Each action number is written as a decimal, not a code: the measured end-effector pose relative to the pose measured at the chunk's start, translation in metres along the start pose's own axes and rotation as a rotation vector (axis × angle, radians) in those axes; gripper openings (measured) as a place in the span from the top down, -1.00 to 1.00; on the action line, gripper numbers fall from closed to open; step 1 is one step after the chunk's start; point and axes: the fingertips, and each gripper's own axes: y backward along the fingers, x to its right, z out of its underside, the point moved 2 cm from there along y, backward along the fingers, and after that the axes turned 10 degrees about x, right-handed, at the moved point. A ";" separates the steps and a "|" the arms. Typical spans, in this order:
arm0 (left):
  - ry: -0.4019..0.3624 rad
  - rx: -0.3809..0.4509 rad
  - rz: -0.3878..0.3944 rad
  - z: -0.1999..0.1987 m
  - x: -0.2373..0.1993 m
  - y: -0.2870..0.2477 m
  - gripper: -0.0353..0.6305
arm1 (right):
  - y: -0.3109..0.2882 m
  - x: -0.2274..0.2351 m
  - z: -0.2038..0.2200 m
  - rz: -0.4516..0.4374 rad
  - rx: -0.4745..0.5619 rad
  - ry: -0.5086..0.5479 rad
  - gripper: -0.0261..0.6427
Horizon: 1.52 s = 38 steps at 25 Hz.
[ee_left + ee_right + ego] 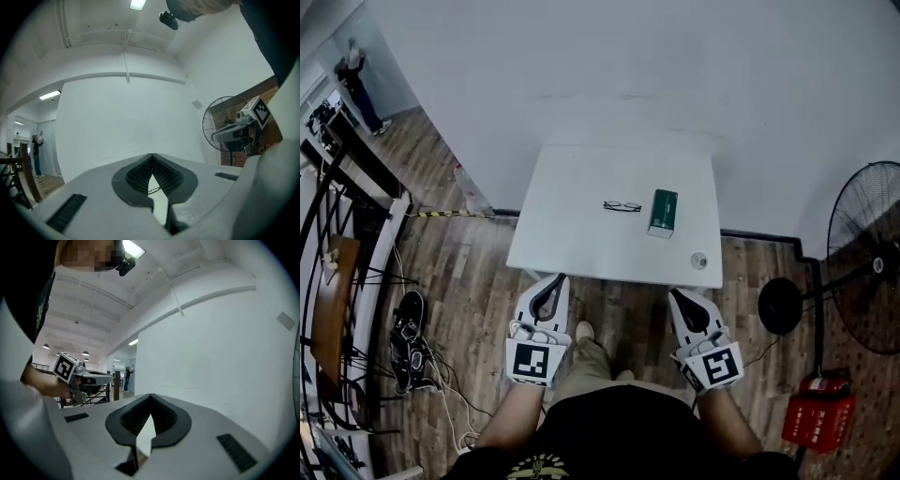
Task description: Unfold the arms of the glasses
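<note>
The glasses [622,205], thin and dark-framed, lie folded near the middle of the white table [572,234]. A green box [663,212] lies just to their right. Both grippers hang level in front of the table's near edge, apart from the glasses. The left gripper [555,279] has its tips together and nothing between them. The right gripper [676,293] is likewise shut and empty. In the left gripper view the glasses [154,189] show through the slit under the closed tips of the left gripper [151,155]. The right gripper view shows the right gripper [150,395] with closed tips before a white wall.
A small round object [699,261] sits near the table's front right corner. A standing fan [867,253] and a red box [820,417] are at the right. Shoes [411,342] and dark racks are on the wooden floor at the left. A person [358,84] stands far off.
</note>
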 end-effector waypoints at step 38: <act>0.095 -0.024 0.314 0.064 -0.121 -0.175 0.88 | -0.195 0.070 0.031 0.174 -0.039 0.002 0.92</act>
